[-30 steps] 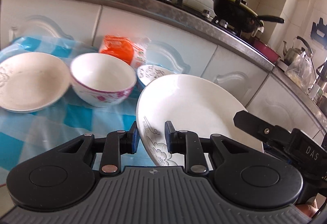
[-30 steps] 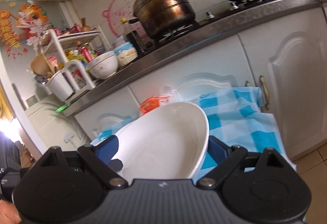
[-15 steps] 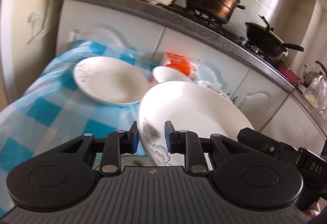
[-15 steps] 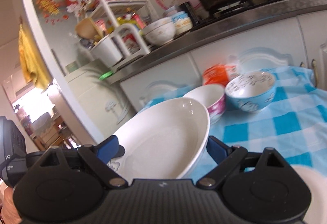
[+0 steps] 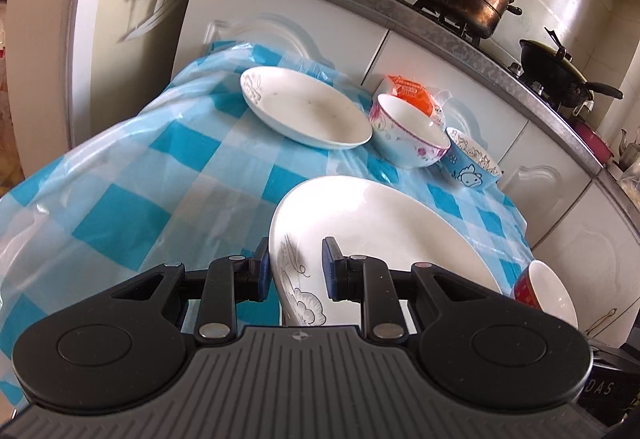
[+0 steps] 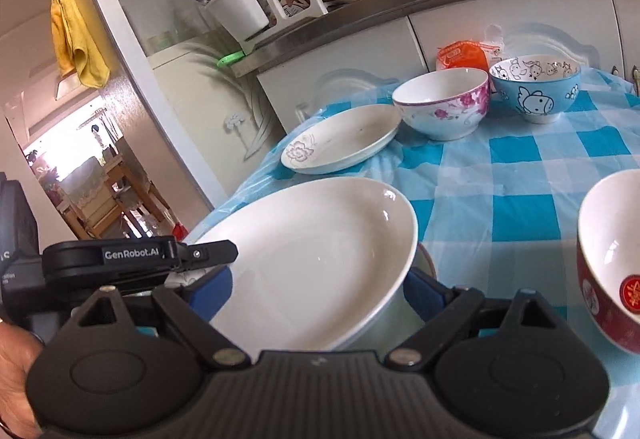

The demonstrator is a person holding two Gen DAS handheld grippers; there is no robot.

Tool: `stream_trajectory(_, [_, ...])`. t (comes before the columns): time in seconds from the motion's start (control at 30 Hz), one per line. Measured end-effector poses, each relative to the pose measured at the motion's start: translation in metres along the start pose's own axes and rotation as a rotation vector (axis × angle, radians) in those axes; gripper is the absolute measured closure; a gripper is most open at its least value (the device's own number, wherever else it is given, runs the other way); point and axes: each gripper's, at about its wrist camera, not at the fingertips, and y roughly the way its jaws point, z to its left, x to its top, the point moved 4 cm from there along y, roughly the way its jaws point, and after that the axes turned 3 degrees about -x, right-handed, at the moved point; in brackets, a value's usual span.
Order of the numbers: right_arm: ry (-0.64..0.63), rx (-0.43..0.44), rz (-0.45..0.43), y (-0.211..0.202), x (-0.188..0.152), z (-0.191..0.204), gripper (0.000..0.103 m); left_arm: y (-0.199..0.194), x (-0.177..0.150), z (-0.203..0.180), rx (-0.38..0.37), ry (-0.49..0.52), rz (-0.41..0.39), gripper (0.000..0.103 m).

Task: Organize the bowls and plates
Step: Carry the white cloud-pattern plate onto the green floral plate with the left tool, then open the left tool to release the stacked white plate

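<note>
1. Left gripper [image 5: 296,273]: jaws clamped on the near rim of the large white plate [image 5: 372,235], one blue pad against the outside of the rim and the other on the inner face.
2. Right gripper [image 6: 318,289]: jaws spread wide, with the plate's edge lying between the two blue pads; contact with the plate cannot be confirmed from this view.
3. Large white plate: held tilted above the table [image 5: 132,175], which carries a blue-and-white checked cloth.
4. Second plate [image 5: 304,107]: flower-printed, resting at the far side of the table.
5. Pink-flowered bowl [image 5: 408,131]: just beside the second plate, touching or nearly touching its rim.
6. Blue cartoon bowl [image 5: 472,163]: next to the pink-flowered bowl, on the side away from the second plate.
7. Red bowl [image 6: 612,271]: near the right gripper, at the right edge of its view.
8. Orange packet [image 5: 408,91]: behind the bowls, against the cabinet.
</note>
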Motion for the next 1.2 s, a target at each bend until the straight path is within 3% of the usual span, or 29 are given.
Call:
stream_trajectory(0.63, [-0.101, -0.113, 0.006, -0.011, -0.017, 0.01, 0.011, 0.004, -0.018, -0.005, -0.007, 0.055, 0.02, 0.079])
stream_trajectory(0.77, [-0.111, -0.151, 0.026, -0.009, -0.021, 0.007, 0.006, 0.003, -0.018, -0.005, -0.004, 0.066, 0.013, 0.079])
stream_trajectory(0.87, [-0.109, -0.131, 0.015, -0.014, -0.02, 0.007, 0.001, 0.001, -0.017, -0.004, 0.005, 0.074, -0.001, 0.079])
stream_trajectory(0.97, [-0.134, -0.154, -0.01, -0.022, -0.017, 0.011, 0.001, -0.005, -0.015, 0.0, 0.011, 0.058, -0.008, 0.074])
stream_trajectory(1.1, [-0.126, -0.156, -0.032, -0.033, -0.017, 0.01, 0.001, -0.018, -0.012, 0.002, 0.025, 0.064, -0.038, 0.045])
stream_trajectory(1.2, [-0.112, -0.167, -0.042, -0.041, -0.017, 0.008, 0.001, -0.026, -0.012, 0.002, 0.017, 0.063, -0.042, 0.038])
